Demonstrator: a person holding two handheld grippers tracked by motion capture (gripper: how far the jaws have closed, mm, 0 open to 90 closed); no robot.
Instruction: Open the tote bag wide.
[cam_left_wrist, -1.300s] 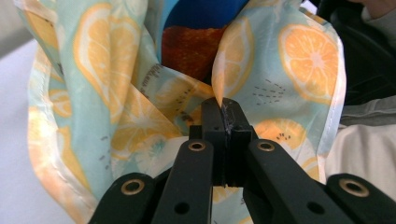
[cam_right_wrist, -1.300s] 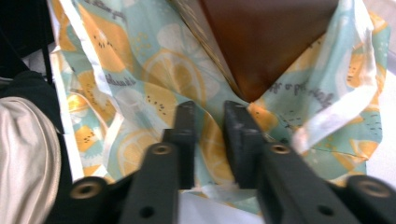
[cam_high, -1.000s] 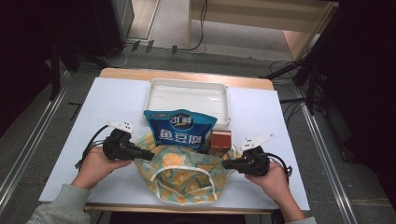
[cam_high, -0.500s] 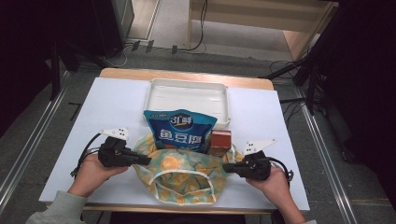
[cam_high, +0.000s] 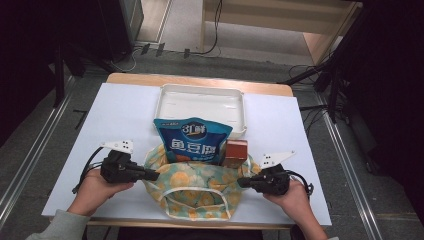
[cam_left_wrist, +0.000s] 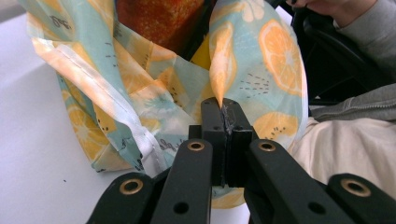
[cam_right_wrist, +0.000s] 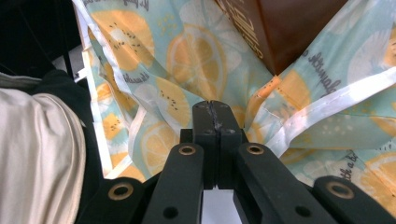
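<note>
A fabric bag printed with orange slices lies open at the table's near edge. A blue snack packet and a brown box stand in its mouth. My left gripper is shut on the bag's left rim, and in the left gripper view the cloth is pinched at the tips of that gripper. My right gripper is shut on the right rim. In the right gripper view a fold of the bag is clamped by that gripper, and the brown box rises just beyond.
A white tray sits behind the bag, mid-table. The white table top extends to both sides. The bag's white handle loops hang toward the near edge. The person's lap lies close under that edge.
Both hands have drifted slightly toward the near edge, still holding the bag's rims. The left one has also shifted a little outward. The packet and box have stayed put.
</note>
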